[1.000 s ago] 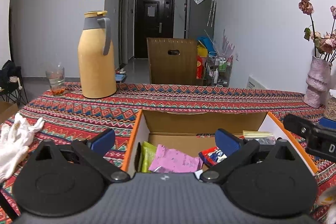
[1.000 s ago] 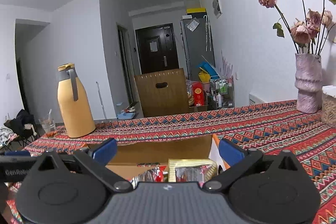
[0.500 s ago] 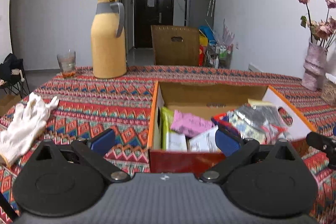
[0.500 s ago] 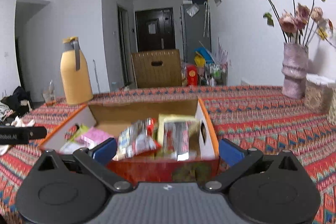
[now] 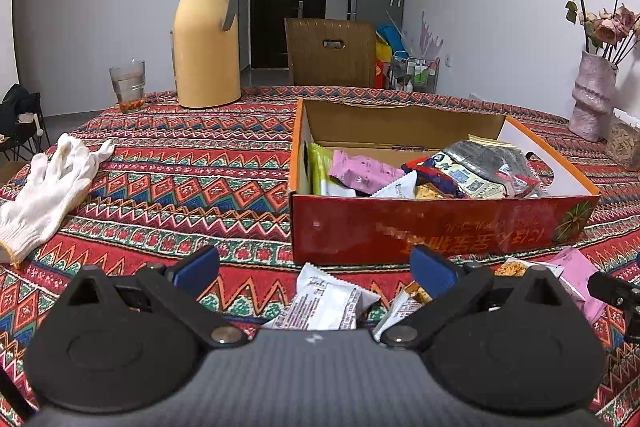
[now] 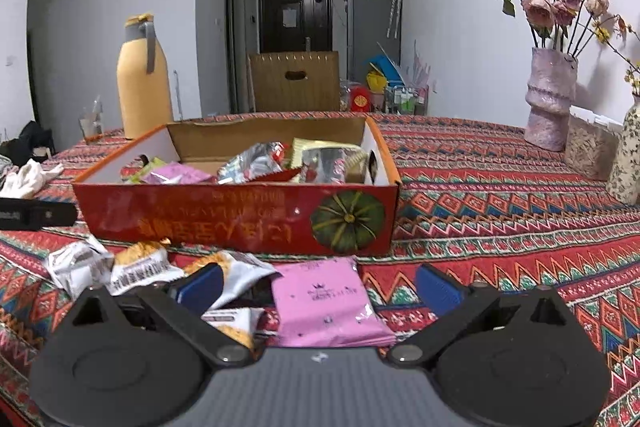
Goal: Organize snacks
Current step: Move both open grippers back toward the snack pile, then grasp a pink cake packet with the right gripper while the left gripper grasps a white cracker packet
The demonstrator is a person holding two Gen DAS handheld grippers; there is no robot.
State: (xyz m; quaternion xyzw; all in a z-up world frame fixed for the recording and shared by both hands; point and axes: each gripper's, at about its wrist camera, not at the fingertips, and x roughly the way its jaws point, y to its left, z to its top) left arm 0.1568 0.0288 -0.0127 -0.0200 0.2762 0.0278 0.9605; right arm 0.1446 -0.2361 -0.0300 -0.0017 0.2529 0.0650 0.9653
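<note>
Your left gripper [image 5: 314,269] stands wide open just above the desk [image 5: 180,163], holding nothing; a white snack packet [image 5: 326,301] lies on the patterned cloth between its blue pads [image 5: 196,267]. Your right gripper [image 6: 318,285] is also wide, its jaws closing slightly, with the pink snack packet [image 6: 326,301] lying flat between them, not yet pinched. More loose packets [image 6: 138,265] sit to the left of the pink one, just in front of the red snack box [image 6: 240,217]. That box stands open on the desk, already holding a jumble of wrapped snacks [image 5: 452,173]. A white glove [image 5: 48,187] lies at the left, and a yellow thermos [image 5: 208,39] and a glass [image 5: 128,85] stand beyond it. A vase of dried roses [image 6: 554,95] is at the far right.
</note>
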